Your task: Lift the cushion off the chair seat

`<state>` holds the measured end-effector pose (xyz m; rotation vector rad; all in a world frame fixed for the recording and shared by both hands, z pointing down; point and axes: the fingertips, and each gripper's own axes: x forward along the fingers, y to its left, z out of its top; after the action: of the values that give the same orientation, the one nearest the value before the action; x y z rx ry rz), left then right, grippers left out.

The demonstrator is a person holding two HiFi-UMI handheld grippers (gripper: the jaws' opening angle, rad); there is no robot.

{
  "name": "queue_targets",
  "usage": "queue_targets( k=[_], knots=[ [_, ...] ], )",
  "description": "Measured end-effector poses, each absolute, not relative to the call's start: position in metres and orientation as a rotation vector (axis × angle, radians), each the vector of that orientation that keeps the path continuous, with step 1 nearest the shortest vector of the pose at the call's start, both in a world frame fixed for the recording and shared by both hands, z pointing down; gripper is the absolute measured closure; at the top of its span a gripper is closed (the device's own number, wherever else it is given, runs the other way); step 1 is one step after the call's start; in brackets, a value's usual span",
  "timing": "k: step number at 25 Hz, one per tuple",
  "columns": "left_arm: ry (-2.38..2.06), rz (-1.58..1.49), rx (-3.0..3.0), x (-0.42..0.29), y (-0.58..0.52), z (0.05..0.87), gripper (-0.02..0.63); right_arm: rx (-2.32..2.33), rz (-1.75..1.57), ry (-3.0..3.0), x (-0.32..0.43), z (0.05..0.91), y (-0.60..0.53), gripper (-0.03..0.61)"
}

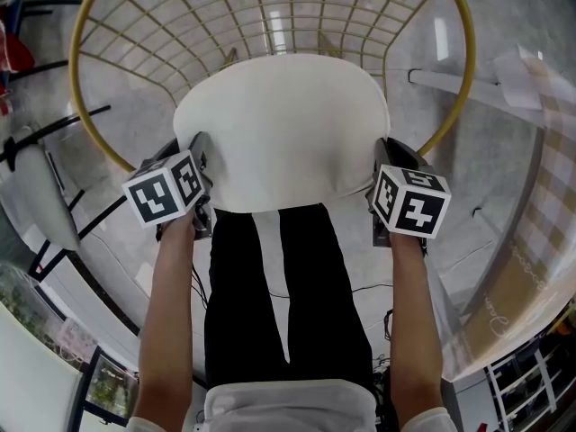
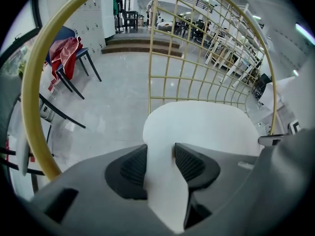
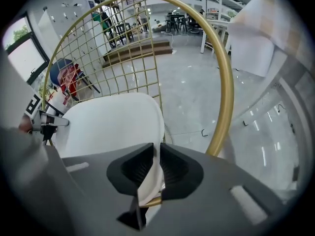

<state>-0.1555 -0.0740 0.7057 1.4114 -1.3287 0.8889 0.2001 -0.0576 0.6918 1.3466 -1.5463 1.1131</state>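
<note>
From the head view, the white cushion lies on the seat of the chair, inside its gold ring and in front of its wire-grid back. The left gripper is at the chair's left front and the right gripper at its right front, each against one side edge of the cushion and pointing steeply down. The person's black trousers show just in front of the chair, between the two bare forearms. In the left gripper view, the left gripper has its jaws about half closed on a thick fold of the cushion; the white edge fills the gap and both ribbed pads touch it. The chair's ring curves up on the left, and a dark seat with a red cloth stands well behind the chair on the grey floor. In the right gripper view, the right gripper has its jaws narrow, pinching a thin strip of the cushion edge. A short piece of gold wire shows just under that strip, and the chair's ring rises on the right.
</note>
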Motion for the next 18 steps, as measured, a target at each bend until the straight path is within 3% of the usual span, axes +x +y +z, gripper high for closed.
queue_targets(
  k=[5,18],
  knots=[
    [-1.326,0.869,1.422,-0.156,-0.072,0.701,0.475,1.359,1.113,-1.553,0.201,0.689,-0.056,0.558],
    [-1.274,0.797,1.451,-0.154,-0.062,0.693,0.522,1.373,1.160,-1.622,0.195,0.678,-0.055,0.564]
  ],
)
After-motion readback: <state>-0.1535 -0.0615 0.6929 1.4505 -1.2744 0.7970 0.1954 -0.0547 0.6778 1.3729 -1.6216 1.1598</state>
